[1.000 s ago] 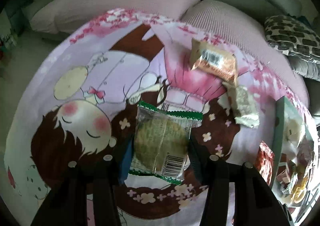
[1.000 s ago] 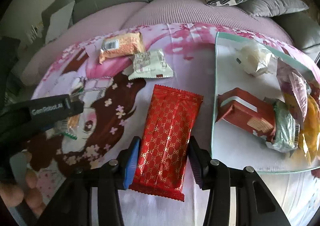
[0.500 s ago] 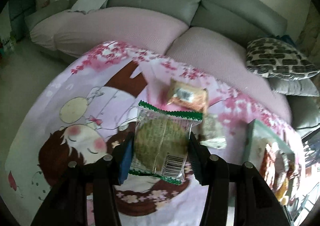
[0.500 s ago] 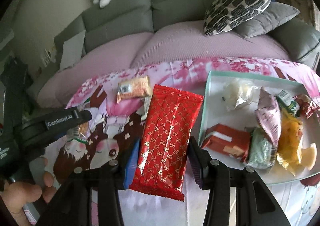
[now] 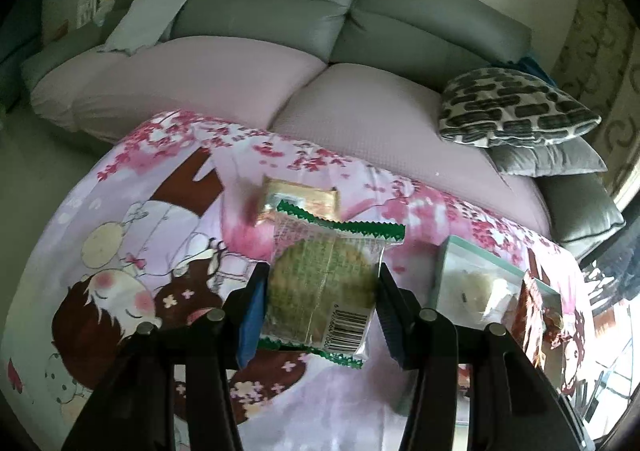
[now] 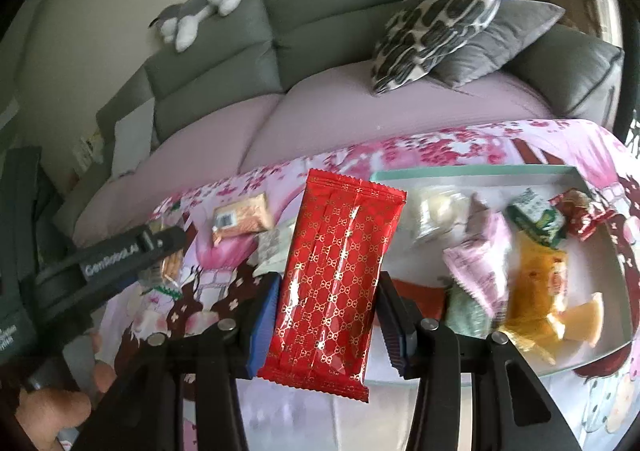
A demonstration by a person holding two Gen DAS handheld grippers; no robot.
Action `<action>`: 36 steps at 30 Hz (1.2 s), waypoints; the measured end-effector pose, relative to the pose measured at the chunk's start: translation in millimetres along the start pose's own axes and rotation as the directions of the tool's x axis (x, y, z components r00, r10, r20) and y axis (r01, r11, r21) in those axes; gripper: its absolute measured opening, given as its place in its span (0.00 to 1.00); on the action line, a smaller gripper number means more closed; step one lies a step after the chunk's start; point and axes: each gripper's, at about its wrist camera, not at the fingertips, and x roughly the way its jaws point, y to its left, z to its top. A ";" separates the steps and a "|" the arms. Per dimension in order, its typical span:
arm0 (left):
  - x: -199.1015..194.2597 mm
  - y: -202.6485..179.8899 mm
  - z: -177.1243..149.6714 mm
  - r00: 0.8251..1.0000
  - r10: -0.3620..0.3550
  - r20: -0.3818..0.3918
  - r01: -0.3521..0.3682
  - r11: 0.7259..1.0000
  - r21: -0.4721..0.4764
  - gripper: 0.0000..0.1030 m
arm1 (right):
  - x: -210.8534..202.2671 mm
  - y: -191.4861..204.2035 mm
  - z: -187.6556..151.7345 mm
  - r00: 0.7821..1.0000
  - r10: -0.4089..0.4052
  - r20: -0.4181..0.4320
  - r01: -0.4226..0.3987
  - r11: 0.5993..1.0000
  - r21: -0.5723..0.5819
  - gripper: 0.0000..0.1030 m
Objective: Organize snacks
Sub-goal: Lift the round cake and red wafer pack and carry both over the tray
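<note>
A round green biscuit in a clear crinkly wrapper point(image 5: 322, 283) is clamped between the pads of the left hand-held gripper point(image 5: 320, 307), above the cartoon-print cloth point(image 5: 132, 235). A flat glossy red foil pack point(image 6: 336, 275) is pinched by the right hand-held gripper point(image 6: 326, 315). Right of it, a pale rectangular tray point(image 6: 600, 255) is filled with crumpled snack packs. An orange packet point(image 6: 240, 217) is seen on the cloth beyond-left.

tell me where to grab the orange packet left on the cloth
The orange packet lies flat on the cloth, barcode up. Come from above and close the fingers across its two long sides near the middle; the narrow width should fit between them, and the crimped ends would likely slip.
</note>
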 end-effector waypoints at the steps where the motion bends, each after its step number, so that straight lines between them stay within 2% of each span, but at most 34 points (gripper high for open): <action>1: 0.6 -6.0 0.2 1.000 -0.008 -0.002 0.009 1.000 0.013 0.51 | -2.0 -4.1 2.3 1.000 -0.007 0.008 0.007 1.000 0.007 0.48; 6: 1.6 -33.5 0.1 0.999 -0.051 -0.010 0.051 0.997 0.065 0.51 | -9.2 -34.3 14.2 0.999 -0.036 0.029 0.034 0.997 0.070 0.48; 12: 7.9 -72.9 -4.9 0.994 -0.105 -0.037 0.109 0.984 0.140 0.51 | -23.7 -82.5 26.1 0.992 -0.112 0.061 0.101 0.982 0.158 0.48; 22: 28.5 -127.0 -13.4 0.981 -0.163 -0.105 0.184 0.953 0.242 0.51 | -45.6 -160.9 34.9 0.967 -0.243 0.083 0.210 0.935 0.286 0.48; 25: 36.7 -136.2 -18.8 0.978 -0.162 -0.130 0.191 0.946 0.263 0.51 | -44.7 -171.3 34.3 0.961 -0.268 0.069 0.236 0.924 0.299 0.48; 36: 71.0 -149.6 -34.7 0.970 -0.139 -0.198 0.196 0.933 0.303 0.51 | -19.4 -181.3 26.8 0.961 -0.275 -0.002 0.265 0.924 0.276 0.48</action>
